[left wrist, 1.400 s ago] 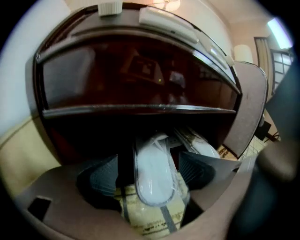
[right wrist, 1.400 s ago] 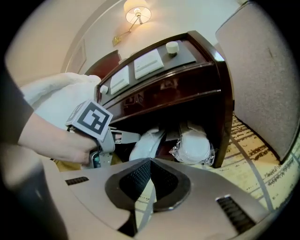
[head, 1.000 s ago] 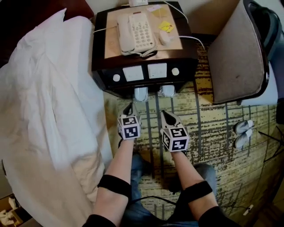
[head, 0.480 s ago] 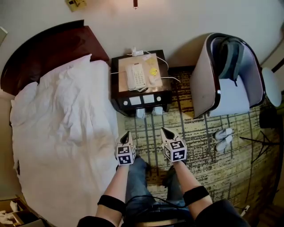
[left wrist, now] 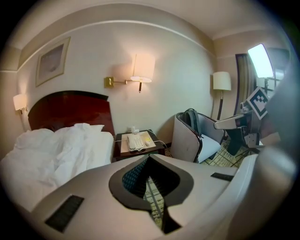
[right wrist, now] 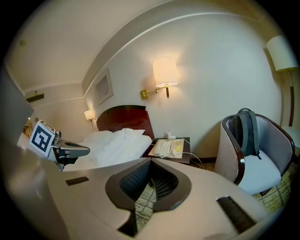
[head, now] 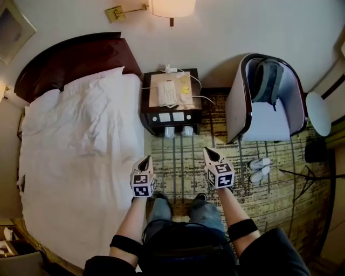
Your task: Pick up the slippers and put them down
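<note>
left gripper (head: 145,159), right gripper (head: 208,151): jaws pressed together, empty. pale grey slippers (head: 170,132) sit just before dark wooden nightstand (head: 151,119).

Hotel bedroom here: a rumpled white bed (head: 81,161) with a dark headboard (head: 75,56) against a pale wall (head: 242,27), and a lit wall lamp (head: 171,7) glowing above. Beside the bed stands a dark nightstand (head: 171,117) carrying a telephone (head: 167,92). Right of it, a curved armchair (head: 237,113) holds a backpack (head: 268,81). Patterned carpet (head: 183,156) underfoot.
</note>
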Motion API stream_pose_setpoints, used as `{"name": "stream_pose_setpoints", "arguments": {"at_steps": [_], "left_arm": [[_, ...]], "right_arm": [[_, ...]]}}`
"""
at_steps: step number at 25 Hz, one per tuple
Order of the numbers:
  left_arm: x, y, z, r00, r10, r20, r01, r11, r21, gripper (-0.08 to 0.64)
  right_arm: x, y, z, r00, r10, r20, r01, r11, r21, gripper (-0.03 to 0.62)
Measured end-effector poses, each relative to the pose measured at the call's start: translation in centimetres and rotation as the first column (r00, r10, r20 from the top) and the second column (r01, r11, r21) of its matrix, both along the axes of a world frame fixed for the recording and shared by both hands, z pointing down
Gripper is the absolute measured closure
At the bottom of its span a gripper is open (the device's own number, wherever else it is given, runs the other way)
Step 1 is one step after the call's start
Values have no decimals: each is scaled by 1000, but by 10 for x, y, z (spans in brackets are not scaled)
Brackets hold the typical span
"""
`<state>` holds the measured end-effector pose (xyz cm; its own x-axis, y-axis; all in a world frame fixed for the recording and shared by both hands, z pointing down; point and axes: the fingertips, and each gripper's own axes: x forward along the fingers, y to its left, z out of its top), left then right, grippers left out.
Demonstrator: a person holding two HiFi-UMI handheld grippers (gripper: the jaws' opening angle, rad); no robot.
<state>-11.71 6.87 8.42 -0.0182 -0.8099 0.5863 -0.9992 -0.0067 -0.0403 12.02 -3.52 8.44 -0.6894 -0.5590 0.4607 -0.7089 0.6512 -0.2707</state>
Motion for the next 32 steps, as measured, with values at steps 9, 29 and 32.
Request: {"name": "stream_pose_setpoints", "arguments": {"at_steps": [9,29,32], "left_arm": [[2,22,-39,996,53,-78,-50,998,37,555],[-48,88,-49,997,36,-71,-31,998,63,555],[-52,94,-48,997,27,-75,-22,998,61,555]], "right_arm": [[54,18,-35,995,99,-33,-98,995,33,591],[20,94,-27,995,65,-73,-64,998,18,591],[17,95,-27,995,71,-76,-70,997,20,591]]}}
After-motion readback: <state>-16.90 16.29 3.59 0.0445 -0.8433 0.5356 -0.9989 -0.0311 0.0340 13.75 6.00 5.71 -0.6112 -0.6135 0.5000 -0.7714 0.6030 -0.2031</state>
